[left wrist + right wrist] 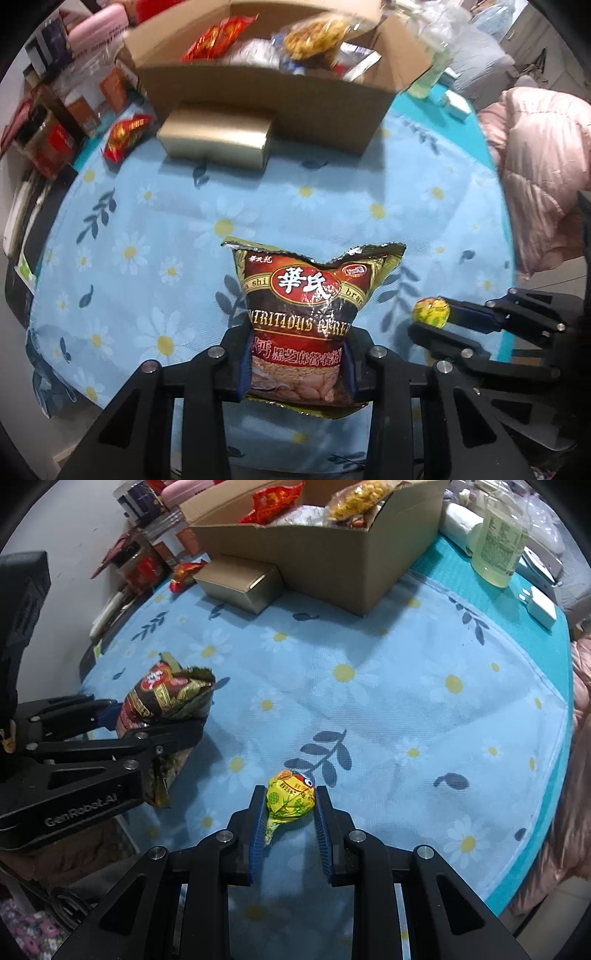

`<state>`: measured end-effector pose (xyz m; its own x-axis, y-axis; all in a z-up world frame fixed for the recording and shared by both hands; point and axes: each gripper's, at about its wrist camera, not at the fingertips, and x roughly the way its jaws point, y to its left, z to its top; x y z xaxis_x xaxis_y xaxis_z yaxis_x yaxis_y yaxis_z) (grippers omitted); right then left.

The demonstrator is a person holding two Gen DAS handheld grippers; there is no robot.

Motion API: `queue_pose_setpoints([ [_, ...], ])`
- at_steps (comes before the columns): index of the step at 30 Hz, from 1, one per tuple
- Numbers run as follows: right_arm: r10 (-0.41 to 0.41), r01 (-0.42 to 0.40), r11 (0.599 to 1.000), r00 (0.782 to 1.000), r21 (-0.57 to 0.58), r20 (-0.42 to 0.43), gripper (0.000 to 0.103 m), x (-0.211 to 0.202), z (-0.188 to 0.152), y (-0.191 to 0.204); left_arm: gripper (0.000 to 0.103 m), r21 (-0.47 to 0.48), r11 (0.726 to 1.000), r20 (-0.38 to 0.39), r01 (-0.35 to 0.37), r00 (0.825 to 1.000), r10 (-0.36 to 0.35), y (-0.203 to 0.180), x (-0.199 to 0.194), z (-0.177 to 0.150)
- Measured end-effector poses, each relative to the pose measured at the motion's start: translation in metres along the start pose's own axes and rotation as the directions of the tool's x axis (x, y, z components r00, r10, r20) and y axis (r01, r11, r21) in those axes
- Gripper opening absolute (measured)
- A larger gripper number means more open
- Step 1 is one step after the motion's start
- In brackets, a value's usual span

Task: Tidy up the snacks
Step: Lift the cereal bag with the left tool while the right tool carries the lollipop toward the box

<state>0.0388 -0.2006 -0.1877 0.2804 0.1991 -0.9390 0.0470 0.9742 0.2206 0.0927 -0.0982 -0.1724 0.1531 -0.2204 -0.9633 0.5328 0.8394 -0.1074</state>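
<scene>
My left gripper [299, 332] is shut on a dark red cereal bag [306, 310] with a torn gold top, held above the blue daisy tablecloth [155, 206]. From the right wrist view the same bag [162, 698] sits pinched in the left gripper [162, 716] at the left. My right gripper [290, 794] is shut on a round yellow wrapped candy [291, 794], its twisted tail trailing down beside the left pad. In the left wrist view that candy [431, 313] shows at the right gripper's [432, 317] tips. An open cardboard box [258, 85] of snacks stands at the far side.
A gold box [218, 138] lies in front of the cardboard box [332, 565], a red snack packet [123, 136] to its left. Jars and tins [48, 140] crowd the far left. A pale liquid bottle [498, 539] and white charger [539, 607] stand far right. A pink padded jacket [543, 166] lies beyond the table's right edge.
</scene>
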Motion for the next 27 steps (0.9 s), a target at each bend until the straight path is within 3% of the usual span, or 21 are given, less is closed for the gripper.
queue_pose_setpoints([
  [12, 0.035, -0.034, 0.999, 0.997, -0.021, 0.063, 0.025, -0.051, 0.018, -0.001, 0.037, 0.007, 1.000, 0.120, 0.022, 0.993, -0.023, 0.002, -0.068, 0.026],
  [27, 0.014, 0.009, 0.994, 0.977, -0.106, 0.213, 0.025, -0.113, 0.091, -0.001, 0.037, 0.003, 0.997, 0.276, 0.071, 0.959, -0.069, 0.009, -0.126, 0.101],
])
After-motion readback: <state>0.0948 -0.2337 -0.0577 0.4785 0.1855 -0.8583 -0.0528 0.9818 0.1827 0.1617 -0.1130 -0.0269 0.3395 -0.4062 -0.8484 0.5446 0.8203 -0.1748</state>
